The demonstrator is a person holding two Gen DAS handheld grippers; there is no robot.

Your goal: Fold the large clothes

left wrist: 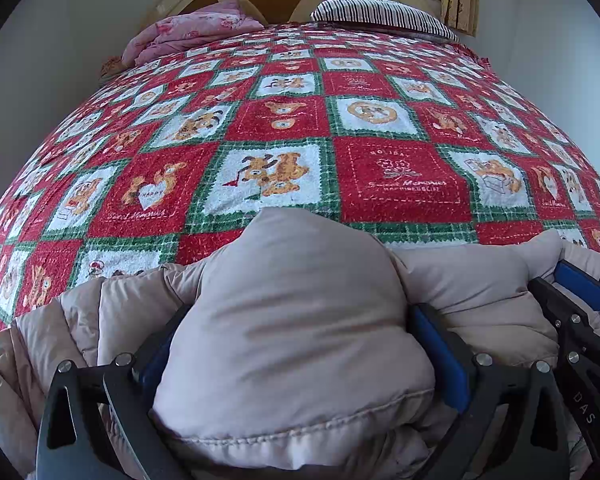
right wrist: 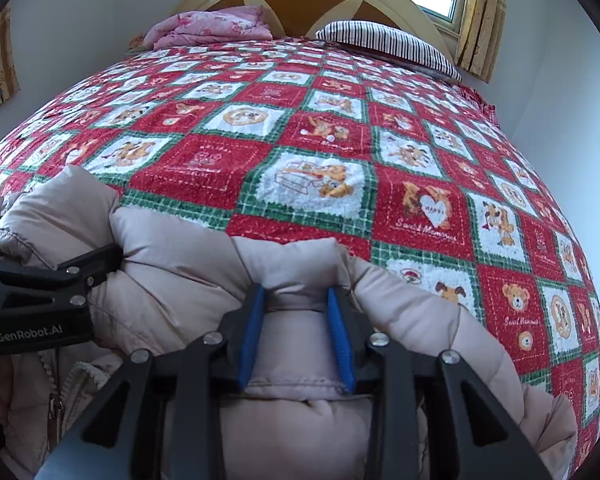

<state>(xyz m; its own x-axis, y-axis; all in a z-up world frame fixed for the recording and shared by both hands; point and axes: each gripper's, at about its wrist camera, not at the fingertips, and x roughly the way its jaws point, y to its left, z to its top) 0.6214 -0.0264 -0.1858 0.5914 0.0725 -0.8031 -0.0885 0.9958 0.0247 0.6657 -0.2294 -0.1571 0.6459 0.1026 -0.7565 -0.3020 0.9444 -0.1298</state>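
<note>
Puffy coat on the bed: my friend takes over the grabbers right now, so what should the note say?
Left tool: shut on a thick bunch of the beige puffer coat.
Right tool: shut on a narrower fold of the same coat, beside the left one.
Coat: bunched at the near edge of the teddy-bear bedspread, zipper showing at lower left.
Done: both grips taken.
Left: probably spread it flat, then fold.

Beige puffer jacket (left wrist: 292,320); red-white-green checked bedspread (left wrist: 300,128), bear motifs; pink floral quilt (left wrist: 188,28); striped pillow (left wrist: 380,14).
</note>
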